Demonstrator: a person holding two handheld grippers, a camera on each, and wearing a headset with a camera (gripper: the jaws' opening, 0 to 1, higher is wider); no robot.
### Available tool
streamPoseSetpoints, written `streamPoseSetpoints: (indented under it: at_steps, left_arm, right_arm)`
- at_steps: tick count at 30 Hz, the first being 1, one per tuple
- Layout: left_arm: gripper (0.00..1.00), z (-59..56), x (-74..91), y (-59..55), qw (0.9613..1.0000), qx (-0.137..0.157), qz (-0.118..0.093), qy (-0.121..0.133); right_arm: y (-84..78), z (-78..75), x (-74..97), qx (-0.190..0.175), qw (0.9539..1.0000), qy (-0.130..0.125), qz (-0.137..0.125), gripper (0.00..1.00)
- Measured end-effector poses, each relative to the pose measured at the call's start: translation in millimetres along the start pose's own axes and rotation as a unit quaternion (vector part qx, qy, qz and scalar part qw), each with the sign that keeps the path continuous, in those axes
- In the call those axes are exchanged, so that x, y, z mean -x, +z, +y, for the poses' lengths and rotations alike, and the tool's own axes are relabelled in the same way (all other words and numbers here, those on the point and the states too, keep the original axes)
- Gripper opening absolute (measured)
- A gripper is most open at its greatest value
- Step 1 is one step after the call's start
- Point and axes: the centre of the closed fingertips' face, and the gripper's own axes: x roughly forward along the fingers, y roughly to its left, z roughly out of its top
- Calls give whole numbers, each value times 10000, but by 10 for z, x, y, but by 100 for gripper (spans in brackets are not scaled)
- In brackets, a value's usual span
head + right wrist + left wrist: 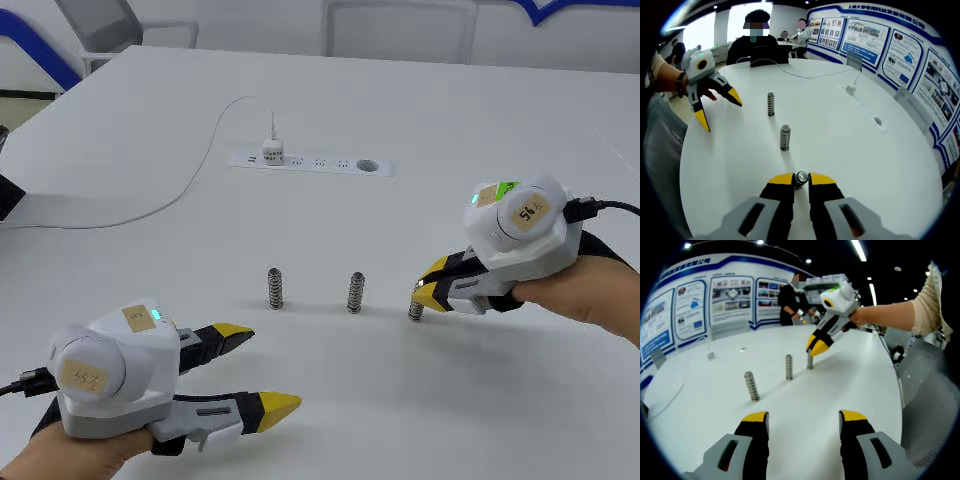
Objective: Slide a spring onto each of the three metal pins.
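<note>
Head view: three coiled springs stood upright in a row on the white table [400, 110], the left spring [275, 288] and the middle spring [355, 292] free and apart from each other, the right spring [416, 310] at the tip of the right gripper [425, 291]. Whether a pin ran inside each coil could not be told.

In the right gripper view, the right spring [801, 178] sat between the yellow tips of the right gripper [801, 179], whose jaws were drawn in close and pinched the coil's top from both sides. Beyond it the middle spring [785, 137] and the left spring [770, 104] lined up away from the camera.

The left gripper [270, 367] was held low over the near edge of the table, well apart from the springs, its jaws spread wide with nothing between them; the left gripper view showed the same wide gap [804, 416], with the three springs [789, 367] ahead.

Farther back on the table lay a white power strip [310, 161] with a small charger [273, 152] plugged in and a thin cable [190, 180] curving off to the left.
</note>
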Motion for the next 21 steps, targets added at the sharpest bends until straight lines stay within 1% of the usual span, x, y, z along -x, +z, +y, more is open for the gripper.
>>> streamPoseSetpoints:
  at_steps: [10,14,21]
  left_arm:
    - [58,1,-3,-1,10000,16,-10,-2]
    - [58,6,-5,-1,10000,9,-4,0]
    - [59,17,1,10,10000,13,-22,16]
  right_arm:
    - [12,-2,-2,-37,10000,-17,-7,12]
    - [23,-5,3,-50,10000,-41,-47,16]
    - [32,-25,39,-65,9999,-109,-110,19]
